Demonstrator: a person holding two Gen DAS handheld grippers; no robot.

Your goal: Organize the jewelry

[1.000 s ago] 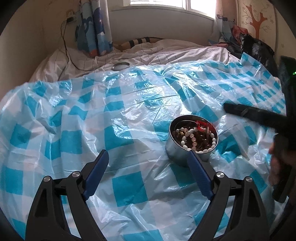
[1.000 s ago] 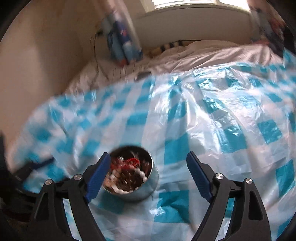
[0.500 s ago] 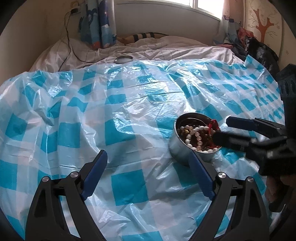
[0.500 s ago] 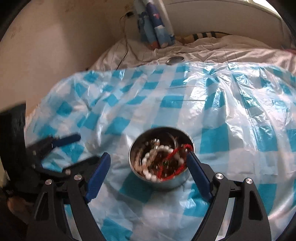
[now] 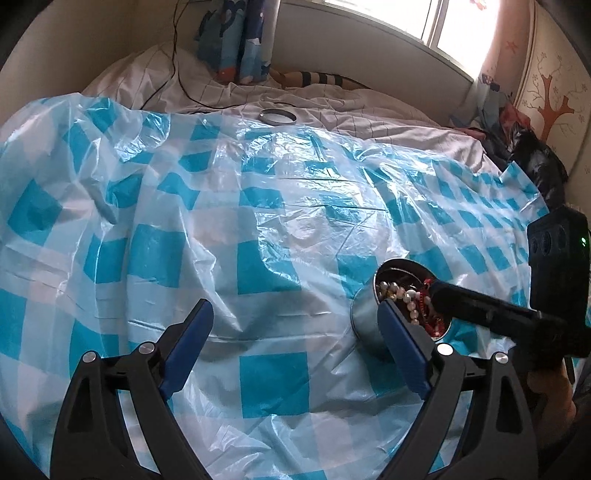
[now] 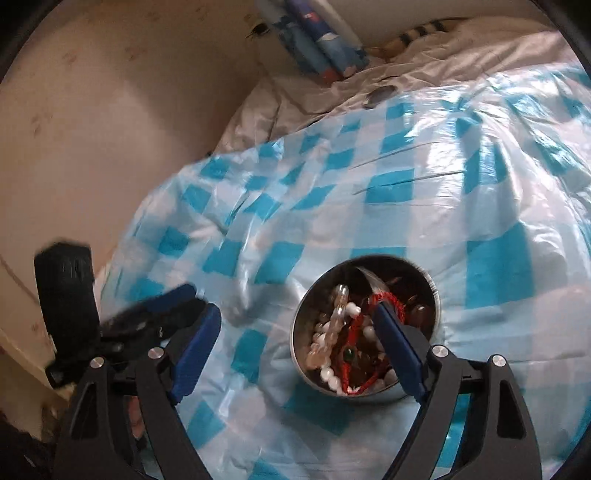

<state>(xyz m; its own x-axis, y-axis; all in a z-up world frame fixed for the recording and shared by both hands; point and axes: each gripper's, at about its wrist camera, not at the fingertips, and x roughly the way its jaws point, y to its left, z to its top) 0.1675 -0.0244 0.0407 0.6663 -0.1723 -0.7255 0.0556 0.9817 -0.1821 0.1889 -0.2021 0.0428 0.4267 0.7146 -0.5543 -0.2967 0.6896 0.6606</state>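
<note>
A crinkled blue-and-white checked plastic sheet (image 5: pixel 258 229) covers most of the bed. Past its far edge, a round lid (image 5: pixel 277 116) lies on the white bedsheet (image 5: pixel 332 103), with a black cable (image 5: pixel 177 74) trailing toward the patterned curtain (image 5: pixel 236 40) under the window (image 5: pixel 454 26).

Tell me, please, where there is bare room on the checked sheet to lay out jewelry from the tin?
The sheet lies bare left of the tin, up to the lid at its far edge. Crowded only at the tin, where both open grippers, left and right, meet.
</note>
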